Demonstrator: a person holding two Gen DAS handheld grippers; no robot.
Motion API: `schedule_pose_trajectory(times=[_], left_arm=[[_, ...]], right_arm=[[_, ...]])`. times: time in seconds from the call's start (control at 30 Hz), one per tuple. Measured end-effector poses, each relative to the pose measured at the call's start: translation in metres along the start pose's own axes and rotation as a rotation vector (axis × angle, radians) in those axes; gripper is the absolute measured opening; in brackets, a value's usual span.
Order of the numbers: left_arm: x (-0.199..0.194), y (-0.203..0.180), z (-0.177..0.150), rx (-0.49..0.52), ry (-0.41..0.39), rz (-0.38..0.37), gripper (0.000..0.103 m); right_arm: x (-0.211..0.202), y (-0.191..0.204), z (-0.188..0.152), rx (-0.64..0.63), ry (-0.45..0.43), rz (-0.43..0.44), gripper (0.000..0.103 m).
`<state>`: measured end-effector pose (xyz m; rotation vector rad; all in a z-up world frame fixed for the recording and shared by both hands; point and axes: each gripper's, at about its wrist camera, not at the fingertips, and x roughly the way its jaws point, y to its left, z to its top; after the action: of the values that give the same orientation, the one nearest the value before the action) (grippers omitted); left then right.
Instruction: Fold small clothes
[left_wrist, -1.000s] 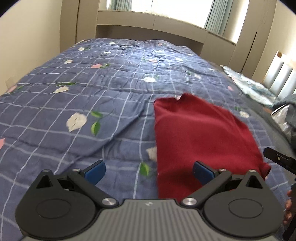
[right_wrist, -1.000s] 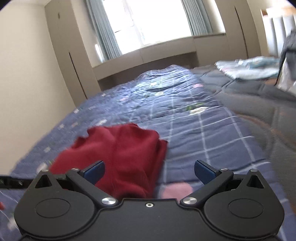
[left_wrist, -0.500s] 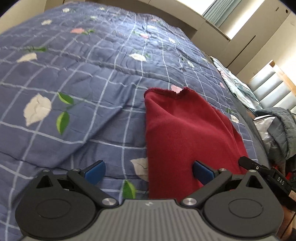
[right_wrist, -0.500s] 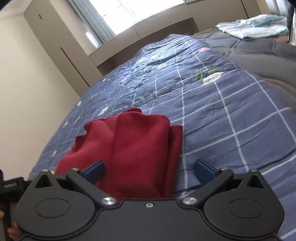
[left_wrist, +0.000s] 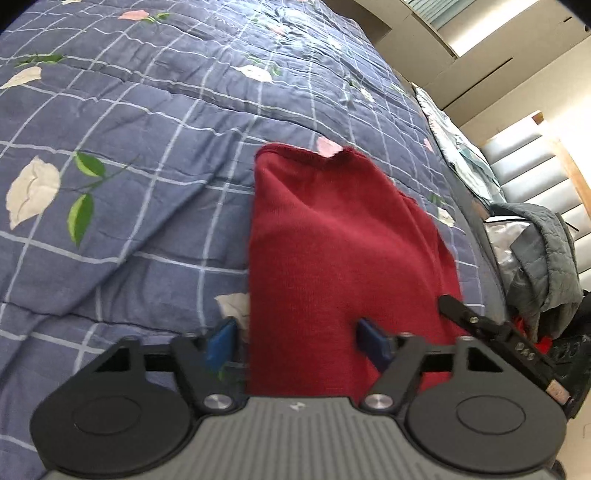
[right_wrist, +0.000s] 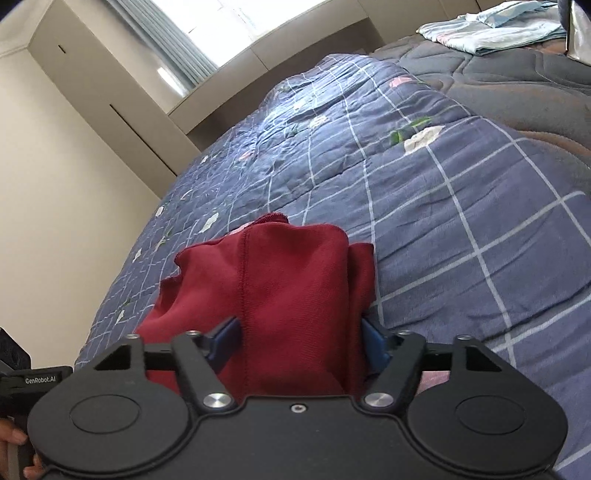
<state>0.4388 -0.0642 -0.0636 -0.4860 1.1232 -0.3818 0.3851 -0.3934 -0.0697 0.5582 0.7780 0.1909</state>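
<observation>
A dark red knit garment (left_wrist: 332, 251) lies partly folded on the blue checked floral quilt (left_wrist: 129, 129). My left gripper (left_wrist: 301, 341) is open, with the garment's near left edge between its blue pads. In the right wrist view the red garment (right_wrist: 291, 302) lies bunched between the blue pads of my right gripper (right_wrist: 301, 341), which is open around its near right side. The jaws of both are narrower than before. The right gripper also shows at the right in the left wrist view (left_wrist: 491, 332).
A grey padded jacket (left_wrist: 546, 254) hangs at the bed's right side. Folded light blue laundry (right_wrist: 495, 29) lies on a dark grey blanket (right_wrist: 517, 81) at the far right. Wardrobes and a window stand beyond the bed.
Both grippers have moved forward and down onto the near edge of the red garment. Their jaws have narrowed around the cloth.
</observation>
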Motion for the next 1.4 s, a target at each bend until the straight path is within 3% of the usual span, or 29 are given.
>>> schedule_pose_trajectory(times=[0.1,0.17,0.33,0.43,0.67,1.03,1.17,1.4], left_arm=[[0.000,-0.012,0.003,0.025,0.006,0.039,0.052],[-0.002,-0.021,0.002,0.063,0.004,0.071,0.041],[-0.017,-0.042,0.003,0.148,-0.011,0.105,0.030],[-0.028,-0.044,0.006,0.151,-0.020,0.099,0.029],[-0.071,-0.023,0.013,0.141,-0.079,0.141,0.029],[-0.150,0.068,0.020,0.065,-0.141,0.271,0.029],[-0.154,0.105,0.013,0.012,-0.136,0.267,0.029],[-0.151,0.142,0.000,-0.048,-0.155,0.212,0.031]], right_arm=[[-0.001,0.004,-0.001,0.025,0.011,0.015,0.047],[-0.005,0.013,0.000,0.001,0.005,0.005,0.041],[-0.016,0.031,0.002,-0.039,-0.021,-0.007,0.032],[-0.022,0.041,0.007,-0.043,-0.038,0.007,0.025],[-0.017,0.090,0.008,-0.099,-0.026,0.081,0.024],[0.029,0.198,-0.037,-0.163,0.033,0.210,0.019],[0.047,0.228,-0.058,-0.215,0.056,0.201,0.019],[0.051,0.239,-0.074,-0.258,0.039,0.141,0.021]])
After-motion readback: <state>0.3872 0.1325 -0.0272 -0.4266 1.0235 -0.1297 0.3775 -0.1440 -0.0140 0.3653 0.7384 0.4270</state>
